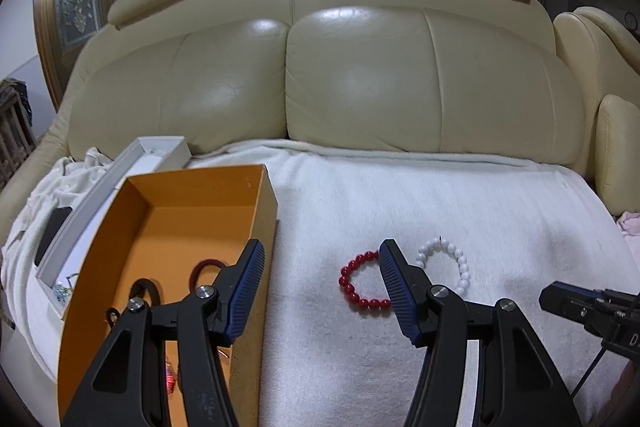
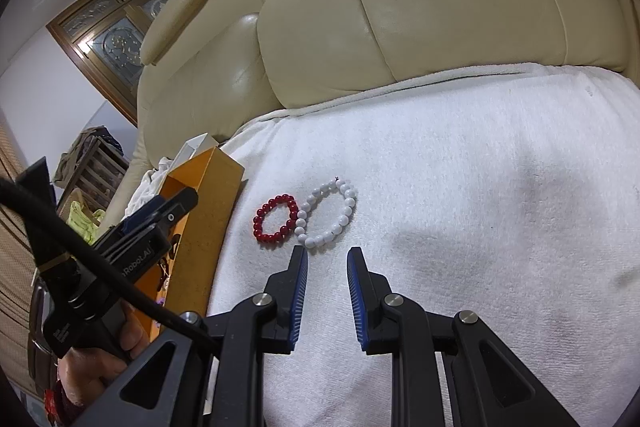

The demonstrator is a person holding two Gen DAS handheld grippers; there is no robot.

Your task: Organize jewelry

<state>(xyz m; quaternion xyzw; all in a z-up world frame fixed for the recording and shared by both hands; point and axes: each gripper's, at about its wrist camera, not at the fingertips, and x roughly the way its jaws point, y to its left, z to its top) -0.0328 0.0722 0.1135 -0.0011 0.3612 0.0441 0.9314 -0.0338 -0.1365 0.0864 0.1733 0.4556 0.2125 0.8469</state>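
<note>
Pickup step: both tongs, left (image 1: 320,291) and right (image 2: 327,287), empty and parted. Next, grasp the red bracelet (image 2: 276,219) at 11 o'clock.

My left wrist view looks forward and down between its own fingers, close over the orange box (image 1: 256,211) edge and white towel (image 1: 460,211), facing the cream sofa back (image 1: 360,75). My right wrist view sits further right, tilted, equally low. Both share the red bead bracelet (image 2: 275,219), white bead bracelet (image 2: 328,217), box and towel.
</note>
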